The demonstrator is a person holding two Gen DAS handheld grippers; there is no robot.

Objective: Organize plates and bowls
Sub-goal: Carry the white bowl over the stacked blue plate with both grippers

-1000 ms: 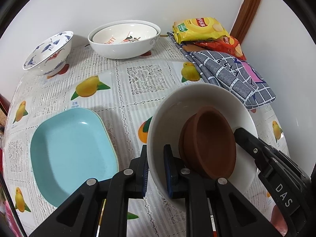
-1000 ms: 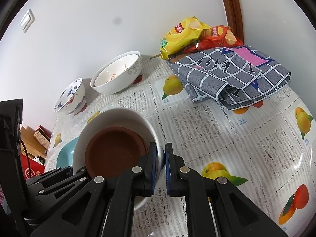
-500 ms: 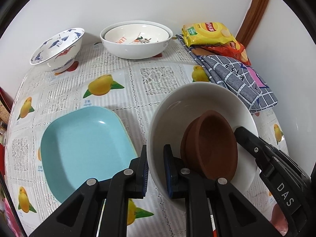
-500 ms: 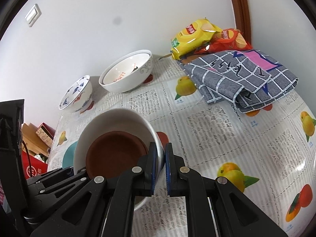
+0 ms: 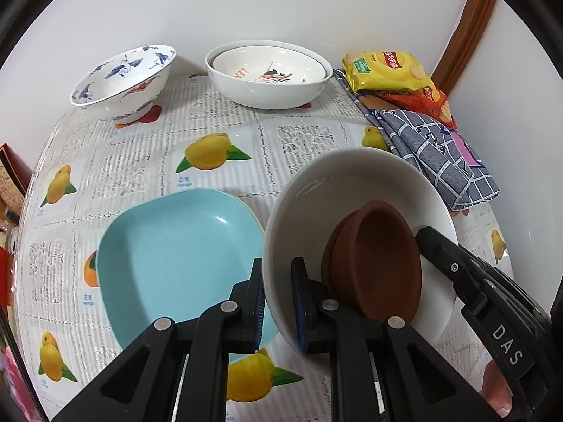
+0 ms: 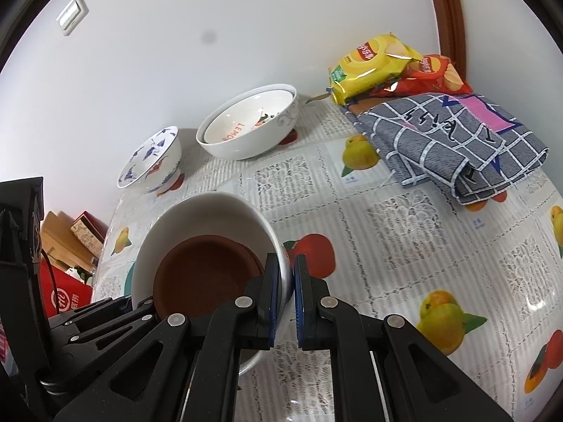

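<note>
A clay saucer [image 5: 380, 267] sits in the white bowl [image 5: 355, 183], right of the square plate [image 5: 169, 246]; nested bowls [image 5: 269, 81] stand behind.

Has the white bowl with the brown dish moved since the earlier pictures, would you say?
Yes. The white bowl now overlaps the blue plate, having shifted away from the far nested bowls.

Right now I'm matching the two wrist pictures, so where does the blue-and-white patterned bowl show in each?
Left wrist: blue-and-white bowl upper left, at the table's far edge by the wall.
Right wrist: same bowl left of centre, by the wall.
Shared landmark: the large white nested bowls stand just right of it in both.
</note>
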